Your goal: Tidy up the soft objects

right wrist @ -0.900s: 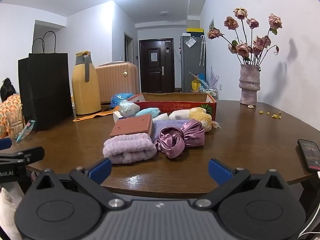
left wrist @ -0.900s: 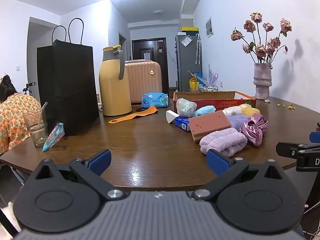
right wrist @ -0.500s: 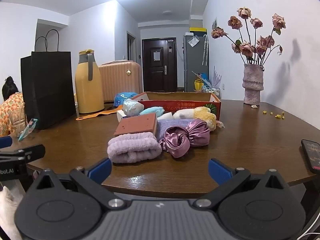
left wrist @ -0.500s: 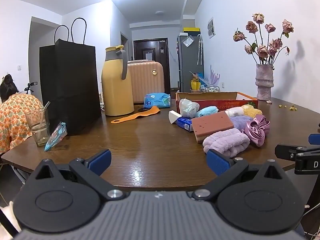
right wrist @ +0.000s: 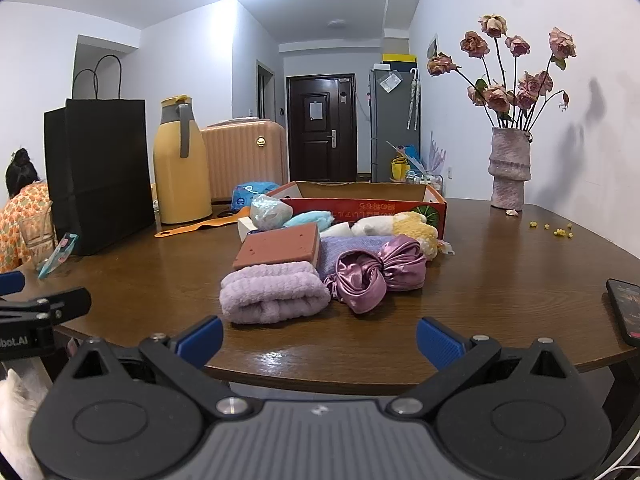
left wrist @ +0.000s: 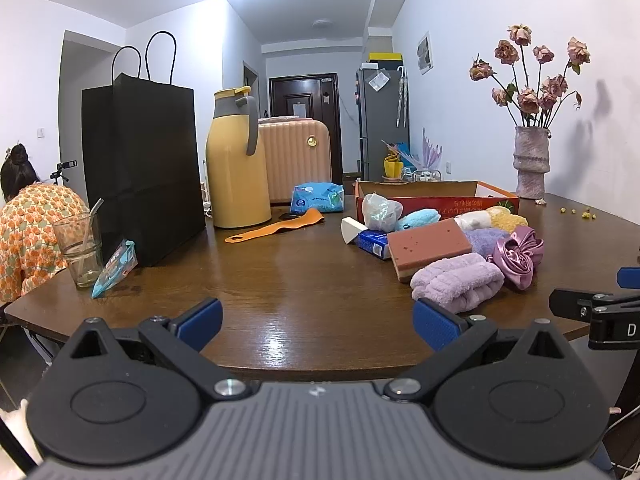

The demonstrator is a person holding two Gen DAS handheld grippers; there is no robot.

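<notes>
- left tool point(left wrist: 318, 320) wide open, nothing between the blue pads, hovering at the near edge of the table point(left wrist: 296, 280)
- right tool point(right wrist: 320, 338) also wide open and holding nothing, at the near table edge, facing the soft pile
- nearest soft item: lilac rolled towel point(right wrist: 274, 294), lying on the table just ahead of the right tool, apart from it
- purple satin scrunchie point(right wrist: 374, 276) just right of the towel, touching it
- brick-red sponge block point(right wrist: 280, 248) behind the towel, leaning on the pile
- lavender cloth point(right wrist: 348, 248) behind the scrunchie; yellow plush point(right wrist: 416, 228) and white plush point(right wrist: 374, 224) further back
- light blue plush point(right wrist: 310, 220) and crumpled plastic bag point(right wrist: 268, 212) at the back left of the pile
- red cardboard box point(right wrist: 360, 204) behind the pile, open top
- phone point(right wrist: 626, 308) at the right table edge
- left side: glass point(left wrist: 80, 250), black paper bag point(left wrist: 140, 172), yellow thermos point(left wrist: 236, 160)
- far right: vase of dried roses point(right wrist: 510, 168)
</notes>
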